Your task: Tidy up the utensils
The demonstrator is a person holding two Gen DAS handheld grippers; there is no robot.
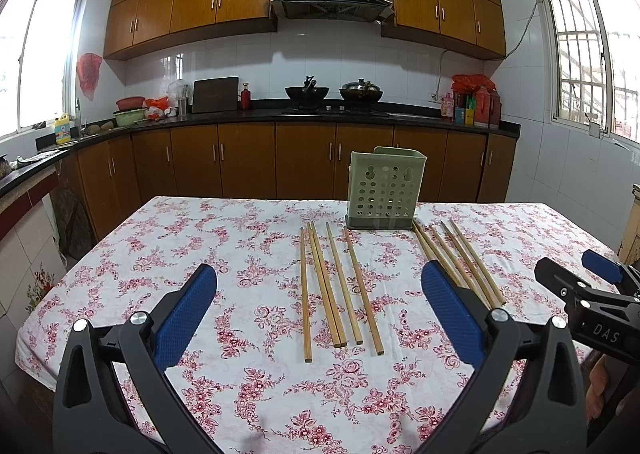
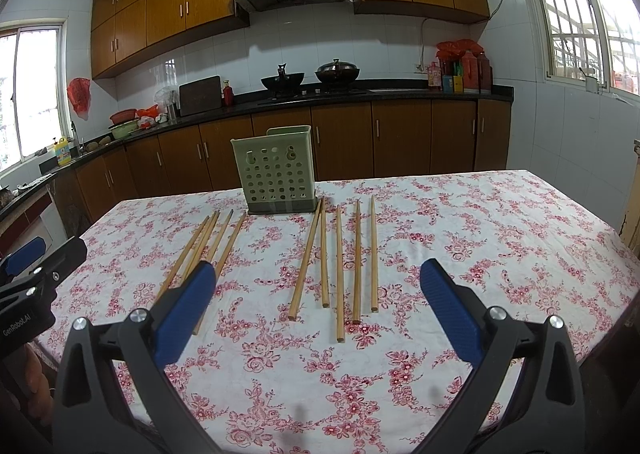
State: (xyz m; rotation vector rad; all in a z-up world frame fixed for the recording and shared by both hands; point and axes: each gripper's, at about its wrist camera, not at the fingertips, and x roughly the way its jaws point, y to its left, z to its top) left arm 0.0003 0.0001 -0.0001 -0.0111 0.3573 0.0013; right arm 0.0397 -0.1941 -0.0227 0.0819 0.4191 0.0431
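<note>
Two groups of several wooden chopsticks lie flat on the floral tablecloth. The left group (image 1: pixel 340 290) (image 2: pixel 208 250) lies between my left gripper's fingers. The right group (image 1: pixel 460 262) (image 2: pixel 344 258) lies between my right gripper's fingers. A green perforated utensil holder (image 1: pixel 382 189) (image 2: pixel 276 173) stands upright behind them, apparently empty. My left gripper (image 1: pixel 320 314) is open and empty above the table's near side; it also shows in the right wrist view (image 2: pixel 40 254). My right gripper (image 2: pixel 320 314) is open and empty; it also shows in the left wrist view (image 1: pixel 576 274).
The table (image 1: pixel 200 238) is covered by a white cloth with pink flowers. Behind it run brown kitchen cabinets (image 1: pixel 304 161) and a dark counter with two woks (image 1: pixel 332 93), bottles and bowls. A cream cabinet edge (image 1: pixel 632 230) stands at the table's right.
</note>
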